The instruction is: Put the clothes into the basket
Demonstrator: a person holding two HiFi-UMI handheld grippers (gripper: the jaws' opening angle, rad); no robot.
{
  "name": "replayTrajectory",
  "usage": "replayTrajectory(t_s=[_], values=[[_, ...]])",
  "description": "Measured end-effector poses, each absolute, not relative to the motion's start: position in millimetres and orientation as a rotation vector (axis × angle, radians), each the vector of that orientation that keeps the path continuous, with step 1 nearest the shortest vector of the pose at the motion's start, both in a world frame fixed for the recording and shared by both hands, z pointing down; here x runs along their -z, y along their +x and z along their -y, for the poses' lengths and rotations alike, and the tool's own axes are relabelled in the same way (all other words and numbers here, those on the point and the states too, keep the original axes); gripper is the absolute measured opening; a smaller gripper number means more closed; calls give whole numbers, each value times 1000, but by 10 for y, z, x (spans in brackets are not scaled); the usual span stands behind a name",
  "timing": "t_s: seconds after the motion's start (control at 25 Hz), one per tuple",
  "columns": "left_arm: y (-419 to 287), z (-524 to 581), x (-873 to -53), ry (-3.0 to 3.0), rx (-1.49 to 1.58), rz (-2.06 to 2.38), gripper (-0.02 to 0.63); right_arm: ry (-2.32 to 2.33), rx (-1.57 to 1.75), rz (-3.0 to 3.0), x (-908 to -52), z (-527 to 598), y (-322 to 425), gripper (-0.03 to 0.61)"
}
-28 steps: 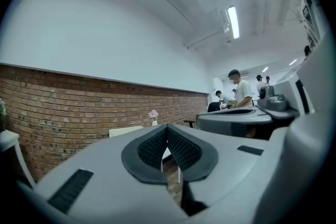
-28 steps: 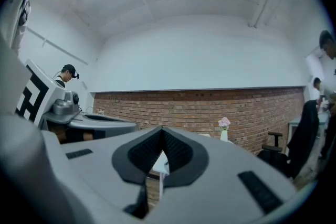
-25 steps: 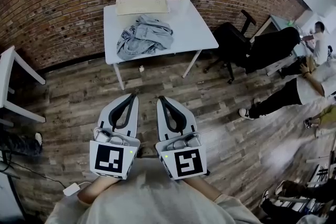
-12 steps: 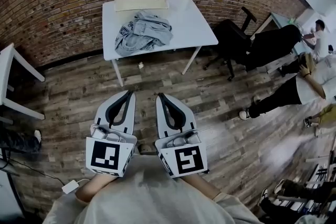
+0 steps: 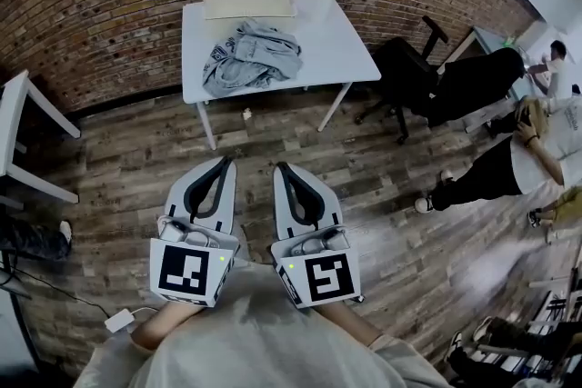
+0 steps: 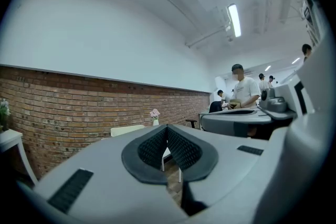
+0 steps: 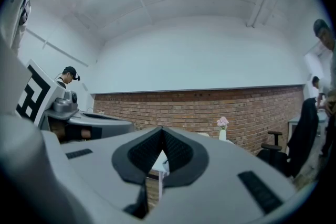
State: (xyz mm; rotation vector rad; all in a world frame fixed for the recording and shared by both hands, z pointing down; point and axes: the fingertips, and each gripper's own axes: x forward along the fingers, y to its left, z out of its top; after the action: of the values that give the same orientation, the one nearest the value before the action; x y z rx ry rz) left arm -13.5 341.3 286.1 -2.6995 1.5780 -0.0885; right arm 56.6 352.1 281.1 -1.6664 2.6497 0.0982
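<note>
Lying in a soft, crumpled grey heap, the clothes (image 5: 251,57) rest on the white rectangular table (image 5: 346,50) near the cream basket (image 5: 247,1), well apart from the left gripper (image 5: 225,163) and right gripper (image 5: 280,168), both closed on nothing

The grey crumpled clothes (image 5: 250,57) are soft matt cloth; the white rectangular table (image 5: 341,50) has a smooth top. The red brick wall (image 5: 100,14) is rough, the brown plank floor (image 5: 382,186) worn matt wood. The pale grey left gripper (image 5: 225,162) and right gripper (image 5: 281,167) look like matt plastic, their black pads (image 6: 152,148) ribbed. The flat cream basket (image 5: 247,1) may be woven.
</note>
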Motion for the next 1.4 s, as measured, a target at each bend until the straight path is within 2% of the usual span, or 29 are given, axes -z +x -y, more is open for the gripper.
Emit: replayTrajectory(t_s=[0.68,1.4], values=[[-77,-3154,-3014,-2744,96,-1601,2,-1686,-82,-2662,-2911,-3268,668,6],[-157,-2339,-3018,-2732,102,-1582,2,-1729,-125,-2641,-2897,-2497,669,6]])
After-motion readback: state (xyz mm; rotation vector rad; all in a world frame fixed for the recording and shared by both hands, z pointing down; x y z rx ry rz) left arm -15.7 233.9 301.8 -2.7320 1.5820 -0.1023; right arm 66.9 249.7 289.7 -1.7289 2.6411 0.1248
